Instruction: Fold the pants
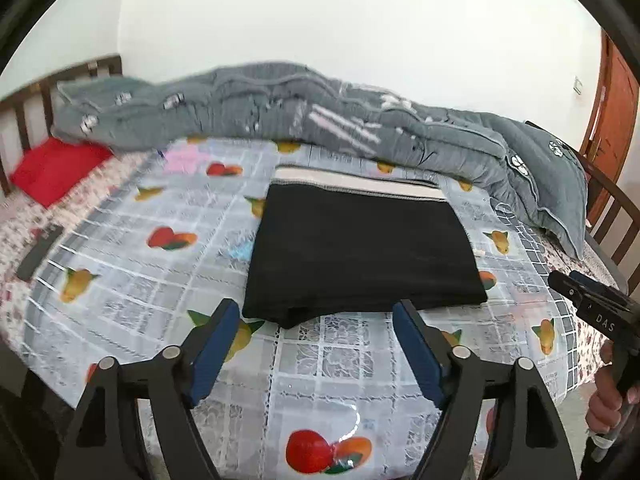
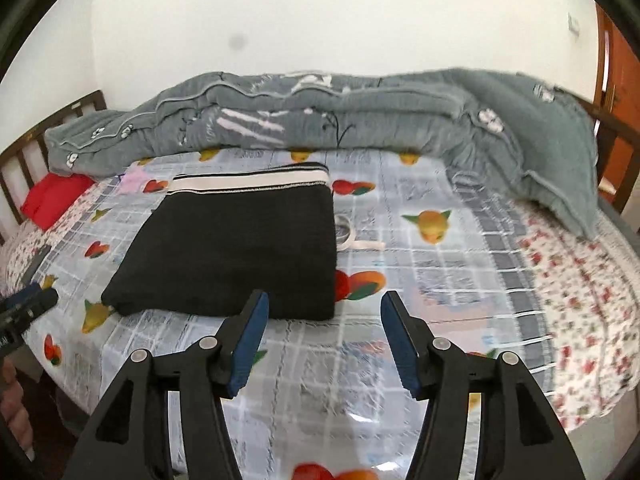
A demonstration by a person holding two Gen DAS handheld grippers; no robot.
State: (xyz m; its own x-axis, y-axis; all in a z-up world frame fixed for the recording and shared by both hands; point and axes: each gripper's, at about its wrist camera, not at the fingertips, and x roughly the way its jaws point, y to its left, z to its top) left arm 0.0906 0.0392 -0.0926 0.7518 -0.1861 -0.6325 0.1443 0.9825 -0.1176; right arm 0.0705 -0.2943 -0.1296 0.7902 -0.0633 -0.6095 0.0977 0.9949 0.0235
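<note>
Jaws on both grippers stand apart with nothing between them. On the left gripper (image 1: 316, 312) the blue pads are spread wide, just short of the near edge of the pants (image 1: 360, 256). The right gripper (image 2: 324, 304) is parted somewhat less, its left pad at the pants' near right corner and, as far as the blurred view shows, not pressing the cloth.

Folded into a black rectangle, the pants lie flat on the bed (image 2: 568, 280), on a glossy fruit-print cover (image 1: 312, 372), with the white-and-black striped waistband (image 1: 360, 184) at the far edge. A roll of white tape (image 2: 348, 236) sits just beside their right edge. Behind them a grey quilt (image 1: 280, 104) is heaped along the far side, with a red cushion (image 1: 56, 172) near the wooden headboard (image 1: 24, 108). A hand (image 1: 608, 404) holds the right gripper's handle at the left view's right edge.
</note>
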